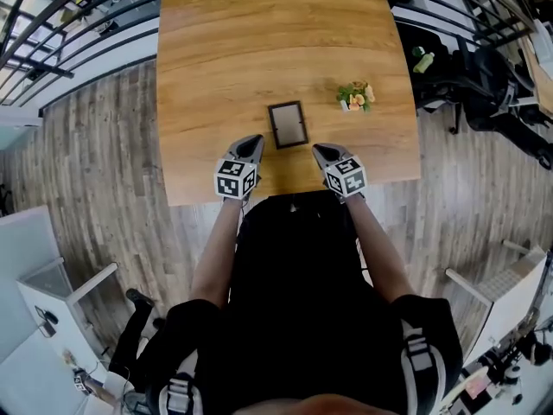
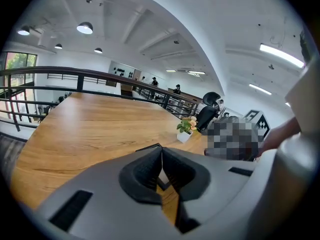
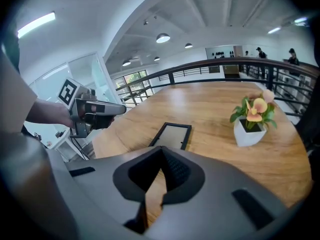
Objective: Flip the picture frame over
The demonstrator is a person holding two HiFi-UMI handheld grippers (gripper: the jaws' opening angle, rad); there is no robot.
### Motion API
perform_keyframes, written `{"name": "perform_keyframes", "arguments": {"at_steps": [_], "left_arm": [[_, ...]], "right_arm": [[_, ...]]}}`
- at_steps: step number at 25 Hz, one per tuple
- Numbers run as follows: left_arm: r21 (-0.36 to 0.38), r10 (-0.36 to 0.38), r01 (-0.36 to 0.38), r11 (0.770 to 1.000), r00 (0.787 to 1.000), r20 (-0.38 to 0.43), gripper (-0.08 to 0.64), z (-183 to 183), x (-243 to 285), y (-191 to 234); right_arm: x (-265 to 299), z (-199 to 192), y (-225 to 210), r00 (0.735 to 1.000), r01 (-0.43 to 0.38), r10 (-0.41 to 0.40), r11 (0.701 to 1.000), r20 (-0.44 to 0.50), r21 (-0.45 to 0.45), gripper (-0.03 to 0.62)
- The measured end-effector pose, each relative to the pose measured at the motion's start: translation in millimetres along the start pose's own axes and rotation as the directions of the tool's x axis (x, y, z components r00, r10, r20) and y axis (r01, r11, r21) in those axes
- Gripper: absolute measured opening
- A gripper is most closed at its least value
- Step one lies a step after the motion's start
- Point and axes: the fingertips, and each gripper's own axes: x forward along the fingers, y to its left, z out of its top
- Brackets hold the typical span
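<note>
Picture frame (image 1: 287, 124) is seen lying flat on the desk (image 1: 259, 41), close to the near edge and about midway along it. Its long axis is set from the near edge toward the far edge, with only a slight skew. A pale panel inside a thin dark rim is turned upward; whether that is the glazed front or the backing cannot be settled from these views.

The frame is flanked at the near edge by the left gripper (image 1: 253, 143) and the right gripper (image 1: 320, 150), each just beside a near corner and neither touching it. Both pairs of jaws are closed together with nothing held between them. A small potted plant (image 1: 355, 95) is placed further toward the desk's right edge, well apart from the frame.

The frame is judged light and stiff, and possibly fragile if glass is fitted. As the rim sits flush on smooth wood, it may slide when pushed. A hold on one long side is suggested, so that the frame can be tipped up and turned about its long axis.
</note>
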Motion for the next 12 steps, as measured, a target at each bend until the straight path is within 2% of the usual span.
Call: {"name": "perform_keyframes", "arguments": {"at_steps": [6,12], "left_arm": [[-0.004,-0.034,0.033,0.999,0.998,-0.050,0.021,-14,10,3],[-0.052,-0.020,0.016,0.999,0.997,-0.075,0.021,-29,22,11]], "right_arm": [[13,2,2,1.000,0.008,-0.008,1.000,0.002,0.029,0.007],[23,-11,13,0.999,-0.025,0.026,0.999,-0.041,0.028,0.006]]}}
